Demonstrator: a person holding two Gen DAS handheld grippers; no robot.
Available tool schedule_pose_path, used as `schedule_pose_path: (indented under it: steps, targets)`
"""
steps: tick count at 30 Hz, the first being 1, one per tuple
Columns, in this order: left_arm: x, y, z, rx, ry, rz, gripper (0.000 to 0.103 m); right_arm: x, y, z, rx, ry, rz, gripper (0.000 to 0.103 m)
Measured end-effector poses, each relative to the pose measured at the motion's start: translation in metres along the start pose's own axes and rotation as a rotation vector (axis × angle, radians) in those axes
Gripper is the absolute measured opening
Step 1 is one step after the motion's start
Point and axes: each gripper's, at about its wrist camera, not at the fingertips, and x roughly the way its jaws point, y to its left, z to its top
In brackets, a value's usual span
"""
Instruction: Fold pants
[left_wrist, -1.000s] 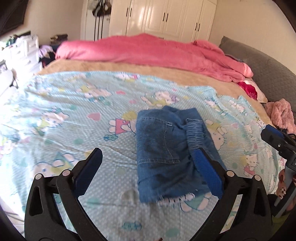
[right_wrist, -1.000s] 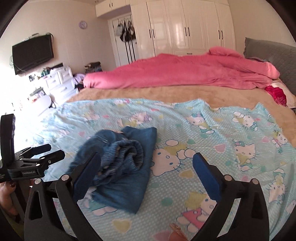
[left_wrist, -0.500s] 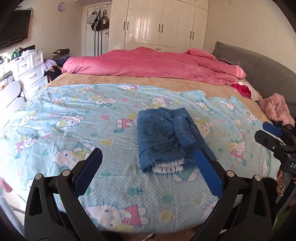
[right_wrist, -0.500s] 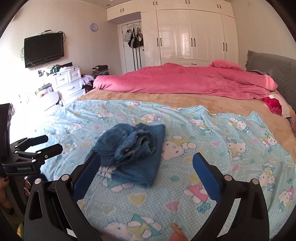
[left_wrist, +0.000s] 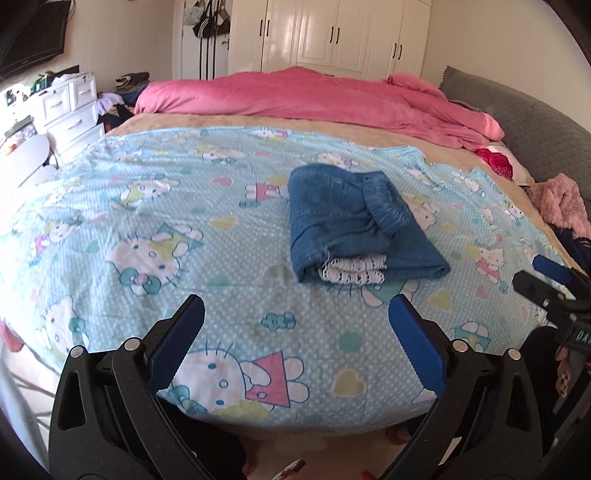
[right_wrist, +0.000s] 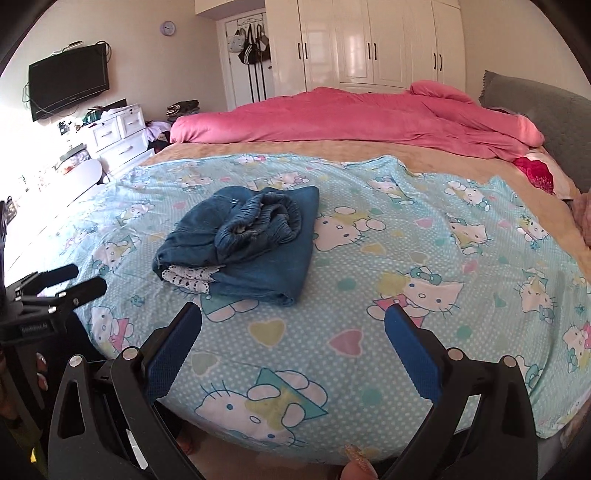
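The blue denim pants (left_wrist: 351, 221) lie folded in a compact bundle on the light blue cartoon-print sheet (left_wrist: 184, 229), with white lace trim showing at the near edge. They also show in the right wrist view (right_wrist: 247, 240), elastic waistband bunched on top. My left gripper (left_wrist: 297, 314) is open and empty, held off the near bed edge, well short of the pants. My right gripper (right_wrist: 293, 321) is open and empty, also back from the pants. The right gripper shows at the left view's right edge (left_wrist: 546, 277); the left gripper at the right view's left edge (right_wrist: 59, 288).
A pink duvet (left_wrist: 314, 96) lies across the far side of the bed on a tan blanket (right_wrist: 258, 149). A grey headboard (left_wrist: 535, 129) is at the right, with a pink fluffy item (left_wrist: 561, 199). White drawers (right_wrist: 118, 136), a TV (right_wrist: 68, 86) and wardrobes (right_wrist: 369, 44) stand beyond.
Both grippers have pulled back from the pants toward the near bed edge. The pants lie where they were, now smaller and farther off in both views.
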Motion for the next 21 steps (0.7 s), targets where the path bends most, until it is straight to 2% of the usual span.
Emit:
schedule_pose_path:
  steps: [21]
  targets:
    - [0.0044, 0.0027, -0.0002, -0.028, 0.035, 0.002, 0.094, 0.0064, -0.0006, -0.0014, -0.003, 0.016, -0.005, 0.099]
